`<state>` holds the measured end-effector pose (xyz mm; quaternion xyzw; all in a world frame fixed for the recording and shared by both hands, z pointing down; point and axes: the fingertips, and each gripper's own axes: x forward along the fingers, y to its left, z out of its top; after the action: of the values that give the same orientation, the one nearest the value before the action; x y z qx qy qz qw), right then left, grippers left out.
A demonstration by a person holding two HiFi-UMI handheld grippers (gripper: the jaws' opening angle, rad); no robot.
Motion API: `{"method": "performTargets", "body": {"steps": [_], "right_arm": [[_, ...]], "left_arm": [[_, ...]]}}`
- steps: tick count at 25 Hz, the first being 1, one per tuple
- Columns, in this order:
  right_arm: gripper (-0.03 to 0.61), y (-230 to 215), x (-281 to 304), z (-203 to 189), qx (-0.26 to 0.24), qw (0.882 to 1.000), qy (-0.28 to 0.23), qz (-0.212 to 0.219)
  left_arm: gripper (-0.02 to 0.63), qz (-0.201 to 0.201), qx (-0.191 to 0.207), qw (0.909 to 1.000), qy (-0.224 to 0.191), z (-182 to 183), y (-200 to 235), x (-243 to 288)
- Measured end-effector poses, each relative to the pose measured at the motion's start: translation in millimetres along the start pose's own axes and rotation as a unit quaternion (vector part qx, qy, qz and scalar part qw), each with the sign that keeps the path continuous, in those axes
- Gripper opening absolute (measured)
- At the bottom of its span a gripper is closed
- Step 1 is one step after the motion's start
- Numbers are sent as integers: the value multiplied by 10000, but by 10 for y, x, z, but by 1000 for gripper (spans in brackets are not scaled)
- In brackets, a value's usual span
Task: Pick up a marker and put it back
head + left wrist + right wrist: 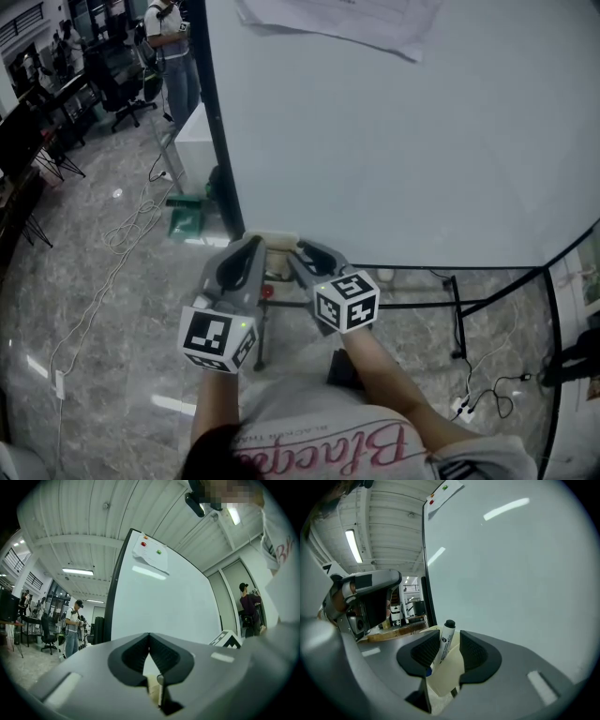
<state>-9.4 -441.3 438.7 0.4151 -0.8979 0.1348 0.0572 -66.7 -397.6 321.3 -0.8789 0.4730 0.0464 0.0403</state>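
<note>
A white marker with a black cap (446,637) stands tilted in a cream holder (445,677) at the foot of the whiteboard (403,141). My right gripper (450,636) is open around it: the marker leans by the left pad and a gap shows to the right pad. In the head view the right gripper (300,253) and the left gripper (251,246) flank the holder (277,246). In its own view the left gripper (149,635) is shut, its pad tips meeting with nothing between them, and the holder's cream edge (152,686) shows below.
A sheet of paper (347,19) hangs at the top of the whiteboard. The board's black stand (450,281) runs to the right, with cables (487,394) on the floor. A person (173,47) and office chairs (122,89) are at the far left.
</note>
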Motion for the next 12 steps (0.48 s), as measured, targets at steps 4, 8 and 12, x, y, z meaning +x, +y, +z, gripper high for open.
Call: {"method": "performTargets", "body": {"steps": [4,8,12], "right_arm": [[129,-7,-81,104,-36,9995,-302,29],[100,71,-305,378,-340,9969,-704,10],[72,162,-511,569,-679,9942,-828,-62]], "left_arm": [[-2,21,-65,10000,-22,5,10,-1],[-2,15,-88,10000,-28,1,15,-12],[-2,-60,-101,9999,-22,0,-23,0]]}}
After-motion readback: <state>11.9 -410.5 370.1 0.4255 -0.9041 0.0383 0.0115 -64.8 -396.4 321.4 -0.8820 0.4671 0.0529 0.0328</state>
